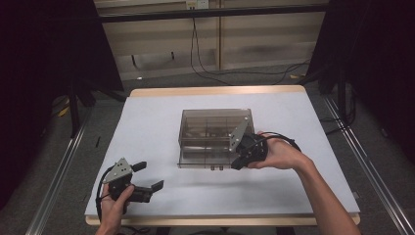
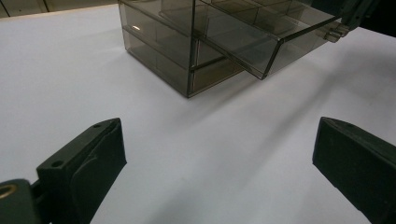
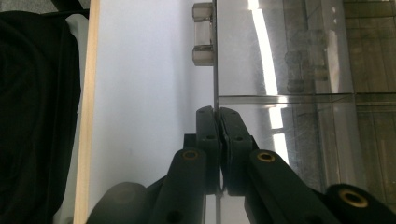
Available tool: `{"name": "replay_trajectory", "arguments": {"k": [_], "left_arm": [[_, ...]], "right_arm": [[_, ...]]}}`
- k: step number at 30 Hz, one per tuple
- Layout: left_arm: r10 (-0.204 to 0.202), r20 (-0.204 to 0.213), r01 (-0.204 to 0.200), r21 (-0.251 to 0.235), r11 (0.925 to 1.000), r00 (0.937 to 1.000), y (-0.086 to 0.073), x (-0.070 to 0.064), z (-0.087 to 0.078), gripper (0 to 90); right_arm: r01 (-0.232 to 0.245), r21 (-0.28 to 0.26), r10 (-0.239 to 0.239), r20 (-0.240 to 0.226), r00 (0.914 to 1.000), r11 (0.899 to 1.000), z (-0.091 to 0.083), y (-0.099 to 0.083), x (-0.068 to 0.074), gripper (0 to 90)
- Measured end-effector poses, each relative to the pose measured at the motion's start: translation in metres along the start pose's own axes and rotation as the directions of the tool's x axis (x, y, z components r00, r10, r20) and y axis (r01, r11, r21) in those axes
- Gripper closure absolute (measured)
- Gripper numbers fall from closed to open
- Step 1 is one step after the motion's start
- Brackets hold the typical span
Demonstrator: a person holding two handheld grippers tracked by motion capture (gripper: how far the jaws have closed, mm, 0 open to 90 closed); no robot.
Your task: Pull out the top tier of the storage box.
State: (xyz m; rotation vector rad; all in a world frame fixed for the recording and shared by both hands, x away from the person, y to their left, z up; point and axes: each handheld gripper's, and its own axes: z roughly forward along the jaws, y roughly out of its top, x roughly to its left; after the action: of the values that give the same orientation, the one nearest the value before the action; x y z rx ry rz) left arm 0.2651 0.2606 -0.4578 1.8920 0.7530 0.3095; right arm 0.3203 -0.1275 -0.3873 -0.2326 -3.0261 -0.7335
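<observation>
A smoky see-through drawer box (image 1: pixel 215 122) stands mid-table, and its two stacked levels show in the left gripper view (image 2: pixel 177 56). One drawer (image 1: pixel 203 159) is slid out toward the front, its small handle (image 3: pixel 203 35) on the front wall. My right gripper (image 1: pixel 237 164) is shut on the thin front wall of that drawer (image 3: pixel 280 70), beside the handle; the jaws (image 3: pixel 217 112) pinch the wall's edge. My left gripper (image 1: pixel 149 176) rests open at the front left, apart from the box, with bare table between its jaws (image 2: pixel 219 154).
The white table top (image 1: pixel 147 122) has a wooden rim (image 1: pixel 215 91) at the far edge. Black curtains stand at both sides, and cables lie on the floor beyond the table. Rails run along the floor left and right.
</observation>
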Motion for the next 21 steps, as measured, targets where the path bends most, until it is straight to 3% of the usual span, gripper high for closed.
{"name": "replay_trajectory", "arguments": {"k": [21], "left_arm": [[0.002, -0.005, -0.002, 0.000, 1.0000, 1.0000, 0.0001, 0.0002, -0.0002, 2.5]], "right_arm": [[-0.022, 0.004, 0.022, -0.025, 0.9994, 1.000, 0.0014, 0.0003, 0.0002, 86.6]]}}
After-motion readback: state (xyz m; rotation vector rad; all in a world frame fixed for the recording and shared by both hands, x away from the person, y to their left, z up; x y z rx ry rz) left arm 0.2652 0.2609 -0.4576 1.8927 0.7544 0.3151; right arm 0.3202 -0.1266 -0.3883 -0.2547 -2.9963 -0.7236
